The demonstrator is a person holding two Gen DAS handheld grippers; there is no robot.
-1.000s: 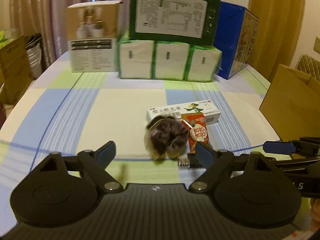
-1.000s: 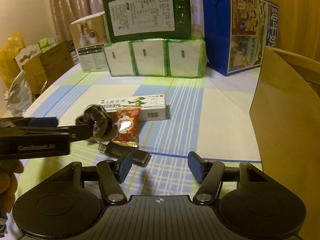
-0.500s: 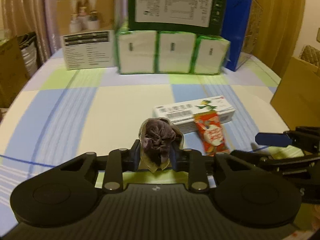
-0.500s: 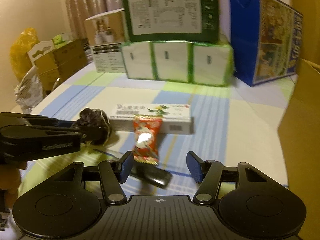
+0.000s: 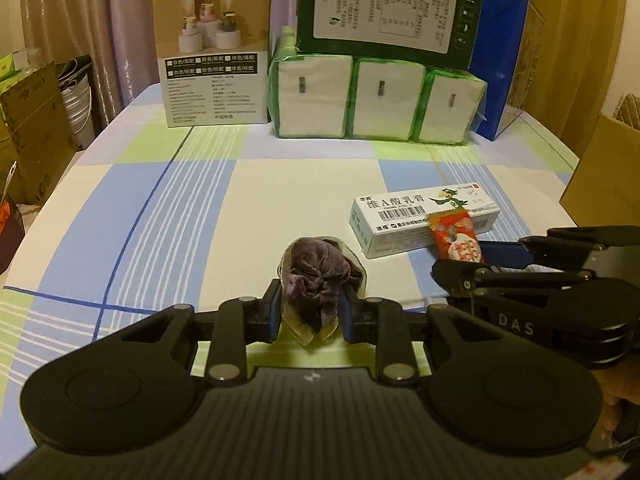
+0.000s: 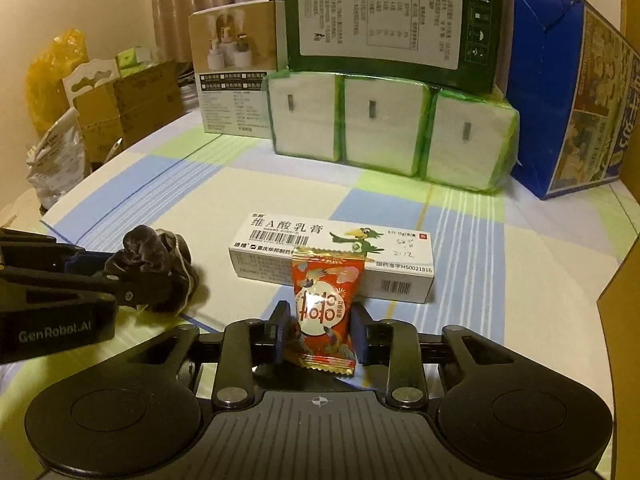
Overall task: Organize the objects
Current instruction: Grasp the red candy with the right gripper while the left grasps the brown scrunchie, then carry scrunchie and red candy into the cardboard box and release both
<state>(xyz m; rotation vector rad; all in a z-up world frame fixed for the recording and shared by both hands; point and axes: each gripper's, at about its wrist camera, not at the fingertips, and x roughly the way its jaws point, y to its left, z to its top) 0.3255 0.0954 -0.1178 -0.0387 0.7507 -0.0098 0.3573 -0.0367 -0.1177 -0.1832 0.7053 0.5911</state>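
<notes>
Left gripper (image 5: 310,314): fingers closed on a dark crumpled scrunchie (image 5: 316,276), held just above the checked tabletop (image 5: 160,208). Right gripper (image 6: 320,332): fingers clamped on a red candy packet (image 6: 326,308), upright in front of a white ointment box (image 6: 332,256) that lies flat on the tabletop. Background: three tissue packs (image 6: 384,132) under a green box (image 6: 392,20), flanked by a blue carton (image 6: 568,92) and a beige box (image 5: 214,68).

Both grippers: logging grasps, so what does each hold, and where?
Left gripper pinches the dark scrunchie at its lower part; right gripper pinches the red candy packet by its sides.
</notes>
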